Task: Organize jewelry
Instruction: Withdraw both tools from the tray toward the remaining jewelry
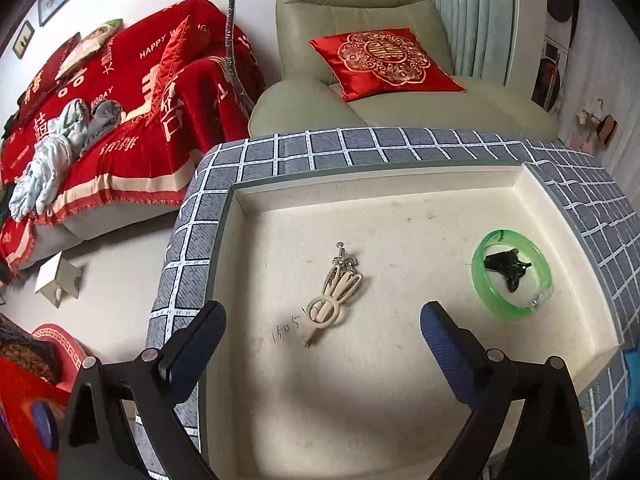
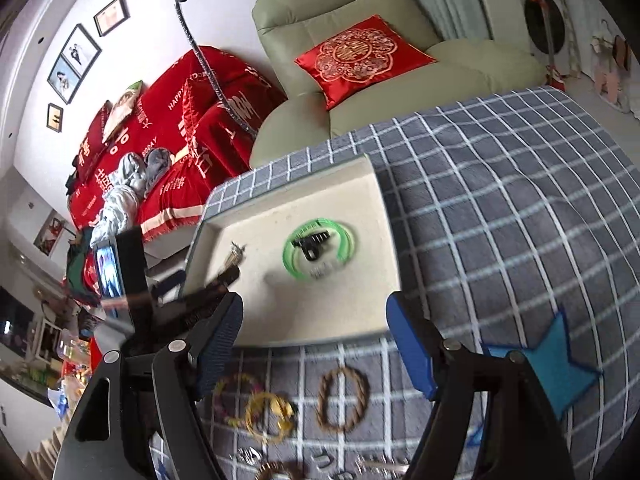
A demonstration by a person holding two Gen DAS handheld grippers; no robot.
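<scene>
Checked grey-blue cloth point(image 2: 500, 216) covers the table under a cream tray point(image 1: 400, 380). Nearest, both tools hang spread and hold nothing: the left gripper point(image 1: 322, 330) over the tray's near half, the right gripper point(image 2: 314, 330) over the tray's near edge. Three loose bracelets lie on the cloth below it: a pink-yellow bracelet point(image 2: 230, 394), a gold one point(image 2: 268, 416) and a brown rope ring point(image 2: 342, 400). Mid-tray lies one cream rabbit hair clip point(image 1: 334, 296); right of it, well apart, one green bangle point(image 1: 512, 276) rings one black clip point(image 1: 508, 268). Bare tray floor surrounds them. Beyond stands a green armchair point(image 1: 360, 8).
</scene>
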